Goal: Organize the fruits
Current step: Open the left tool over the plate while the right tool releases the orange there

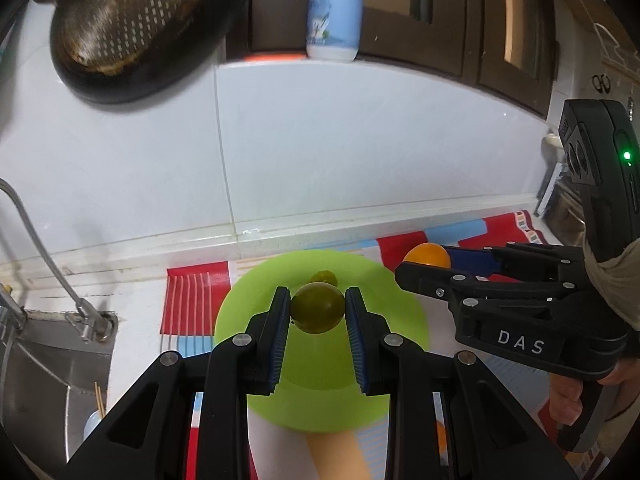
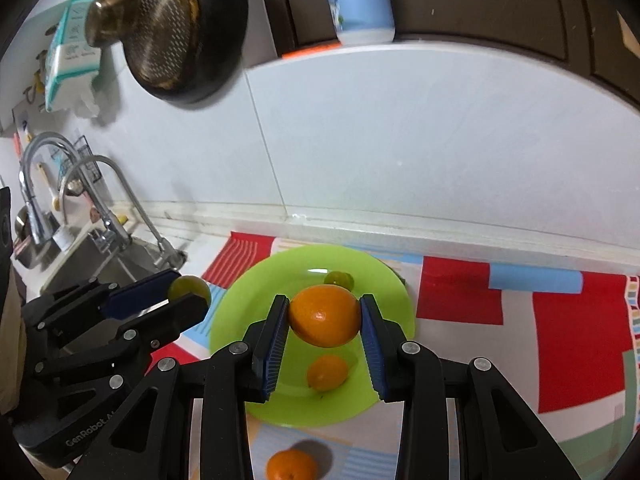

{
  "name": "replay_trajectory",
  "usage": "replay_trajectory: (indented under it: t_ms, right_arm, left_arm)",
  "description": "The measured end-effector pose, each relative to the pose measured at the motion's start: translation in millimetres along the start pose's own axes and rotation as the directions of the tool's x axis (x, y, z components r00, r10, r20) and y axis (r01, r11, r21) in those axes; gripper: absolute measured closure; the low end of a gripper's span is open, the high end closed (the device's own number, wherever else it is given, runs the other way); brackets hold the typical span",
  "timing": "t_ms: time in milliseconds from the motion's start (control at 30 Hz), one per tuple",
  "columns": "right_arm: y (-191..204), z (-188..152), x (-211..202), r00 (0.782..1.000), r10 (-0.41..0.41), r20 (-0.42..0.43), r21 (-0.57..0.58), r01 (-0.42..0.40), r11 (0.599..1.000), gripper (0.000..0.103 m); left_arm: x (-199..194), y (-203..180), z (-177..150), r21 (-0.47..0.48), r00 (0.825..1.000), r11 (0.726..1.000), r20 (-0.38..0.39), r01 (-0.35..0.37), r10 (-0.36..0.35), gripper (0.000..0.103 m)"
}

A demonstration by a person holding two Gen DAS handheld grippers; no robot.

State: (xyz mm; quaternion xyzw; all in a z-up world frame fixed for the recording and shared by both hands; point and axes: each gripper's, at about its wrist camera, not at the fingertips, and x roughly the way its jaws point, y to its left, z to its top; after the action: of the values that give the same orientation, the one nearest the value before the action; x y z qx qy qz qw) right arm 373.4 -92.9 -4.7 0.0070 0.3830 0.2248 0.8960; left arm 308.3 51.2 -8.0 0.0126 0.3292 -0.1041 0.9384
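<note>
My left gripper [image 1: 318, 306] is shut on a green lime [image 1: 317, 308] and holds it above the lime-green plate [image 1: 384, 320]; it also shows in the right wrist view [image 2: 188, 294]. My right gripper [image 2: 325, 316] is shut on an orange [image 2: 325, 315] above the same plate [image 2: 384, 292]; it shows in the left wrist view [image 1: 426, 260]. On the plate lie a small green fruit [image 2: 339, 279] at the back and a small orange fruit [image 2: 327, 373] near the front. Another orange [image 2: 291, 465] lies on the mat in front of the plate.
The plate sits on a red, blue and white patterned mat [image 2: 520, 312] against a white tiled wall. A steel sink [image 2: 100, 264] with faucets [image 2: 36, 184] is to the left. A dark pan [image 2: 180, 32] hangs on the wall. A bottle [image 1: 336, 8] stands on the ledge above.
</note>
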Motion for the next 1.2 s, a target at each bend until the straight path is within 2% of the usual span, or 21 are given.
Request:
replay_trajectory:
  t_ms: [333, 733, 933, 1067, 1200]
  right_arm:
    - [-16.2, 5.3, 57.1, 0.997, -0.009, -0.082, 0.012, 0.010, 1.000, 0.066]
    - [-28.3, 3.6, 86.8, 0.992, -0.018, -0.129, 0.032, 0.023, 0.999, 0.066]
    - [-28.8, 2.0, 95.9, 0.989, -0.023, -0.149, 0.039, 0.029, 0.999, 0.066]
    - [-27.9, 1.8, 99.0, 0.987, -0.035, -0.158, 0.040, 0.042, 0.998, 0.066]
    - [-28.8, 1.5, 89.2, 0.990, -0.046, -0.136, 0.049, 0.054, 0.997, 0.066]
  left_arm:
    - [55.0, 17.5, 2.8, -0.009, 0.997, 1.000, -0.078, 0.009, -0.010, 0.075]
    - [100.2, 28.9, 3.7, -0.012, 0.988, 1.000, -0.154, 0.023, -0.024, 0.075]
    - [109.1, 31.2, 7.1, -0.014, 0.983, 0.999, -0.183, 0.033, -0.035, 0.074]
    - [106.6, 32.1, 12.4, -0.020, 0.984, 1.000, -0.176, 0.016, -0.019, 0.064]
    - [95.1, 33.5, 17.8, -0.023, 0.985, 1.000, -0.170, 0.002, -0.006, 0.062]
